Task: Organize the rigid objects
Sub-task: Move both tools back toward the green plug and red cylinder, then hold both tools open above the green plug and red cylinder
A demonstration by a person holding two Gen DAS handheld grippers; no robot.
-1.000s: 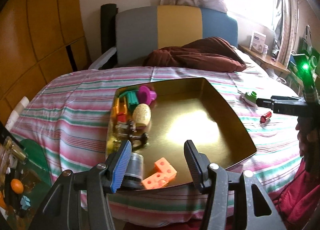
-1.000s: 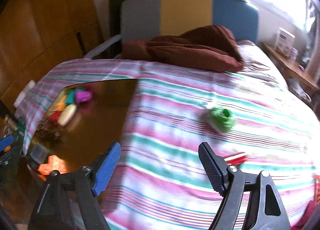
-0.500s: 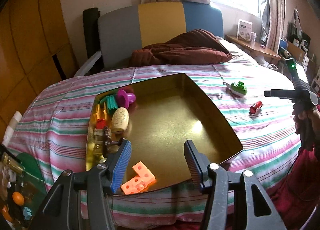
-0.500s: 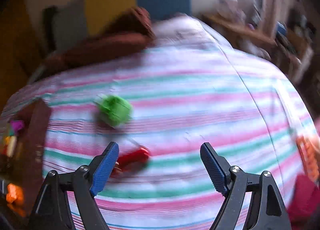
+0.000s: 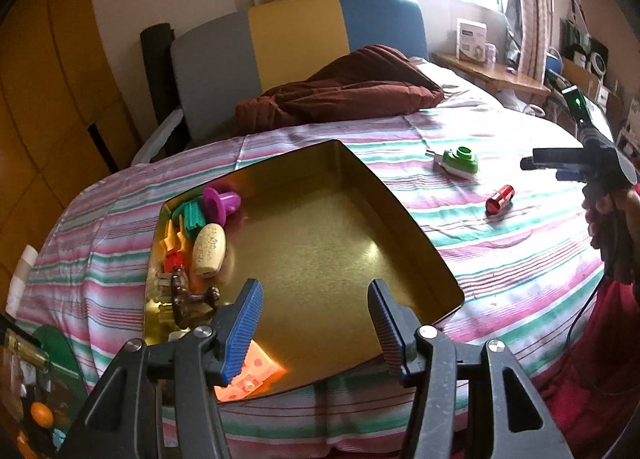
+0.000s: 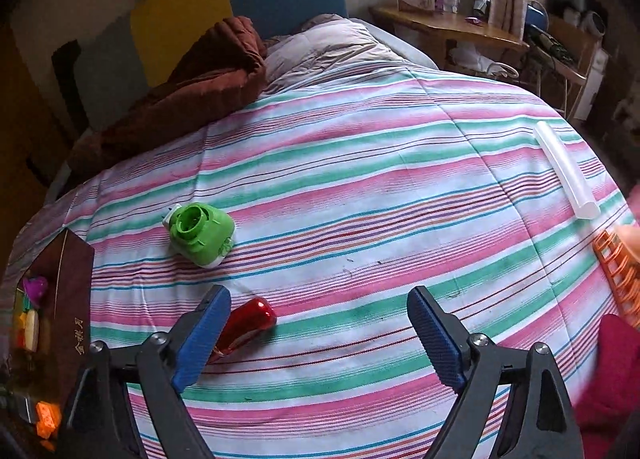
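A gold tray (image 5: 400, 215) lies on the striped bedspread and holds several small toys along its left side, among them a purple piece (image 5: 221, 201), a cream egg-shaped piece (image 5: 209, 250) and an orange block (image 5: 250, 373). My left gripper (image 5: 316, 323) is open and empty above the tray's near edge. A green toy camera (image 6: 200, 234) and a small red cylinder (image 6: 244, 325) lie on the bedspread right of the tray; both also show in the left wrist view, the camera (image 5: 460, 161) and the cylinder (image 5: 499, 200). My right gripper (image 6: 316, 337) is open and empty, its left finger just beside the red cylinder.
A brown blanket (image 5: 340, 95) is bunched at the head of the bed. A white tube (image 6: 566, 169) and an orange grid piece (image 6: 618, 271) lie at the bed's right side. A wooden side table (image 6: 448, 25) stands beyond. The tray's dark outer wall (image 6: 68, 299) shows at left.
My right gripper has swung right and come down close to the red cylinder. My left gripper has drawn back slightly from the tray. Both stay open.
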